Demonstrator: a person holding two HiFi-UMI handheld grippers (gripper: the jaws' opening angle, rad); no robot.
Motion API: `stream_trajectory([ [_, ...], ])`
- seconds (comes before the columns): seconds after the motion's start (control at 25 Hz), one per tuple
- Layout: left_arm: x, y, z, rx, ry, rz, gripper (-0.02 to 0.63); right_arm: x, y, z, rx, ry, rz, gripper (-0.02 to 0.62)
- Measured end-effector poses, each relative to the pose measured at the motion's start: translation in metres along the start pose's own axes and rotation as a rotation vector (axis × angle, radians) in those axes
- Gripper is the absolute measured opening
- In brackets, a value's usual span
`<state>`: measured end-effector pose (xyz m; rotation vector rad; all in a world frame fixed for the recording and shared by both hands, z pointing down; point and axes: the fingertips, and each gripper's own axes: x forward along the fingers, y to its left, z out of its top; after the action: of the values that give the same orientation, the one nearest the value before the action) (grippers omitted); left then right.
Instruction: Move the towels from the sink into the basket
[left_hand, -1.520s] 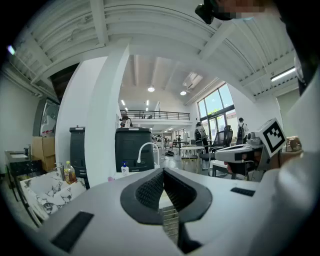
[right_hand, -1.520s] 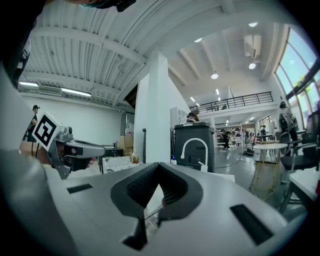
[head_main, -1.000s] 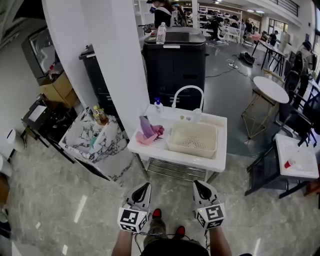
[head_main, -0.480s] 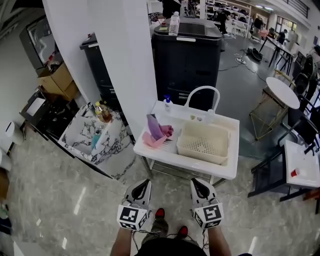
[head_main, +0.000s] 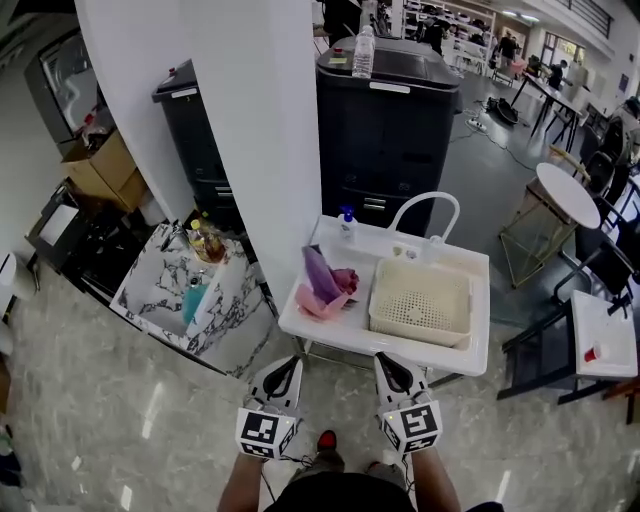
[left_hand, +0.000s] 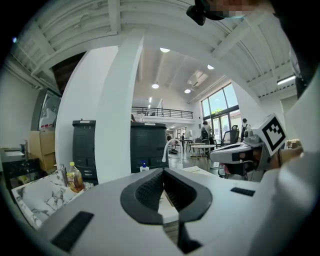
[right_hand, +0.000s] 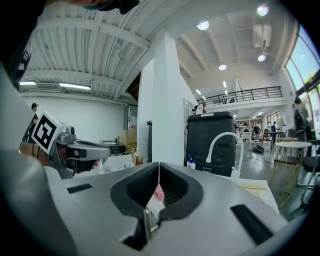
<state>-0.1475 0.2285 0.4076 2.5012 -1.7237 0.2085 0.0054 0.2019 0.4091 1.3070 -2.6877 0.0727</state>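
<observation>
Towels (head_main: 325, 287) lying left in the sink (head_main: 430, 352), basket (head_main: 420, 300) sitting alongside; left gripper (head_main: 290, 366), right gripper (head_main: 384, 361) hovering near, fingers closed on nothing.

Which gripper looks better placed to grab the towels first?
Probably the left gripper: the pink and purple towels lie at the sink's left end, nearer it; the right gripper faces the basket.

Pillar (head_main: 250, 130) just left of sink (head_main: 400, 353)
</observation>
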Motion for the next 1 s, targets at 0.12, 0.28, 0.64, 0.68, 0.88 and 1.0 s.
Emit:
stream_trajectory([
  [0.12,0.003,0.021,-0.001,-0.003,0.002,0.002,0.008,0.021,0.010,-0.001,0.000,0.011,0.007,0.029],
  [0.28,0.009,0.042,0.000,-0.015,0.001,0.013,0.008,0.046,0.019,0.000,-0.006,0.025,0.033,0.029],
  [0.64,0.042,0.076,-0.015,-0.074,0.016,0.106,0.008,0.111,0.011,-0.017,-0.016,0.087,0.153,0.029],
  [0.68,0.047,0.080,-0.018,-0.083,0.023,0.124,0.008,0.120,0.009,-0.021,-0.019,0.096,0.177,0.029],
  [0.88,0.070,0.096,-0.034,-0.143,0.056,0.222,0.008,0.164,-0.009,-0.041,-0.021,0.151,0.276,0.029],
  [1.0,0.082,0.105,-0.046,-0.174,0.089,0.272,0.008,0.189,-0.019,-0.055,-0.013,0.177,0.324,0.029],
])
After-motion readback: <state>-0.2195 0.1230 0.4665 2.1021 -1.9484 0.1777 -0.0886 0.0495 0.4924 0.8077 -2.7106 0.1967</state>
